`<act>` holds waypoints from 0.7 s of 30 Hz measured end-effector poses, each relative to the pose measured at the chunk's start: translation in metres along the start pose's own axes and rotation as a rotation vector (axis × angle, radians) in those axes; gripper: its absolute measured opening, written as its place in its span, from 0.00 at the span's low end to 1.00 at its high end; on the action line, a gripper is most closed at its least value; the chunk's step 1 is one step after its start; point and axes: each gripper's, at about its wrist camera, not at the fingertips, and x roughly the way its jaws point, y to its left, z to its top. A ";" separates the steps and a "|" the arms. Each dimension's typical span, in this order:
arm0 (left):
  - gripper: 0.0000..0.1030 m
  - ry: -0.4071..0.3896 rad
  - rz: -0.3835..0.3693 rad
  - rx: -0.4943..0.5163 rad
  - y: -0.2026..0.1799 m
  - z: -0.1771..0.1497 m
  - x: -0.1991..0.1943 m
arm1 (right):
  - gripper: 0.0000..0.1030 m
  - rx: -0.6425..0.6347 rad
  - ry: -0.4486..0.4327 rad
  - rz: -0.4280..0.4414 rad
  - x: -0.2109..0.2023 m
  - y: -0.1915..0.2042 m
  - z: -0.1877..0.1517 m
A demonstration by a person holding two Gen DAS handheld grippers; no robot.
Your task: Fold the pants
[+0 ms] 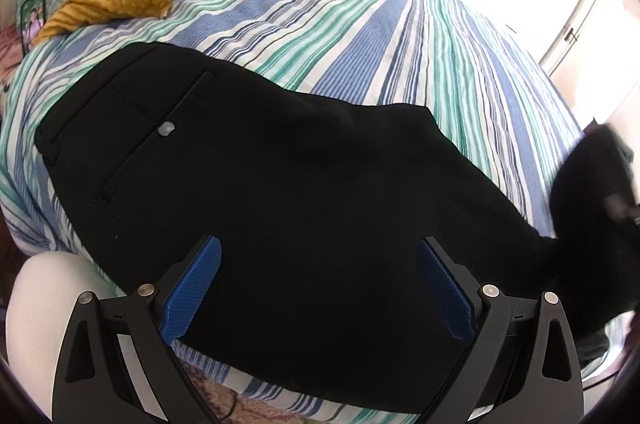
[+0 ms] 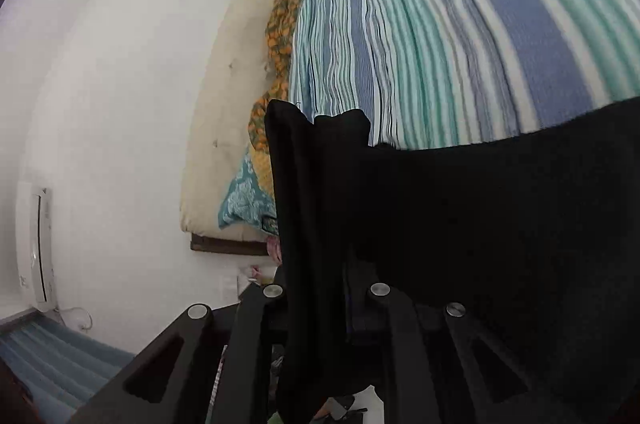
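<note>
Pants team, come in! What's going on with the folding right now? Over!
Left gripper open above the black pants. Right gripper shut on bunched pant fabric, lifted over the striped bed cover. Nothing blocking.

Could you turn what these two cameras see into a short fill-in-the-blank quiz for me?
1. The pants being folded are ____ in colour.
2. They lie on a bedcover patterned with ____.
3. The left gripper hovers over the pants with its jaws ____.
4. The right gripper is ____ on a bunched end of the pants.

Missing words: black; stripes; open; shut
</note>
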 end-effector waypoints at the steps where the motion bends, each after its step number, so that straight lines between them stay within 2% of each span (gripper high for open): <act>1: 0.95 0.003 -0.008 -0.014 0.002 0.001 -0.002 | 0.17 -0.036 0.019 -0.051 0.024 0.004 -0.003; 2: 0.95 0.007 -0.020 -0.031 0.005 0.001 -0.006 | 0.21 -0.083 0.033 -0.123 0.045 0.007 -0.006; 3: 0.95 0.012 -0.036 -0.049 0.009 0.002 -0.009 | 0.44 -0.125 0.059 -0.211 0.063 0.008 -0.010; 4: 0.95 0.015 -0.053 -0.068 0.013 0.002 -0.013 | 0.84 -0.178 0.097 -0.319 0.079 0.009 -0.015; 5: 0.95 0.019 -0.078 -0.092 0.019 0.002 -0.019 | 0.99 -0.246 0.126 -0.418 0.090 0.014 -0.022; 6: 0.95 0.021 -0.102 -0.116 0.025 0.002 -0.024 | 0.98 -0.323 0.135 -0.476 0.094 0.021 -0.031; 8: 0.95 0.016 -0.127 -0.127 0.029 0.001 -0.032 | 0.98 -0.476 0.134 -0.518 0.086 0.039 -0.049; 10: 0.95 0.014 -0.153 -0.081 0.020 0.001 -0.036 | 0.98 -0.619 0.078 -0.566 0.058 0.053 -0.073; 11: 0.95 0.022 -0.185 -0.026 0.008 0.001 -0.036 | 0.99 -0.679 0.052 -0.597 0.043 0.051 -0.080; 13: 0.94 0.040 -0.239 0.060 -0.013 0.001 -0.033 | 0.99 -0.748 0.009 -0.689 0.008 0.044 -0.102; 15: 0.84 0.041 -0.288 0.146 -0.039 -0.001 -0.029 | 0.99 -0.728 -0.022 -0.764 -0.030 0.028 -0.121; 17: 0.61 0.084 -0.309 0.223 -0.063 -0.002 -0.017 | 0.99 -0.658 -0.068 -0.772 -0.056 0.017 -0.127; 18: 0.53 0.098 -0.312 0.242 -0.069 -0.003 -0.013 | 0.99 -0.628 -0.103 -0.764 -0.068 0.014 -0.131; 21: 0.45 0.141 -0.293 0.292 -0.084 -0.005 0.000 | 0.99 -0.567 -0.215 -0.761 -0.097 0.007 -0.139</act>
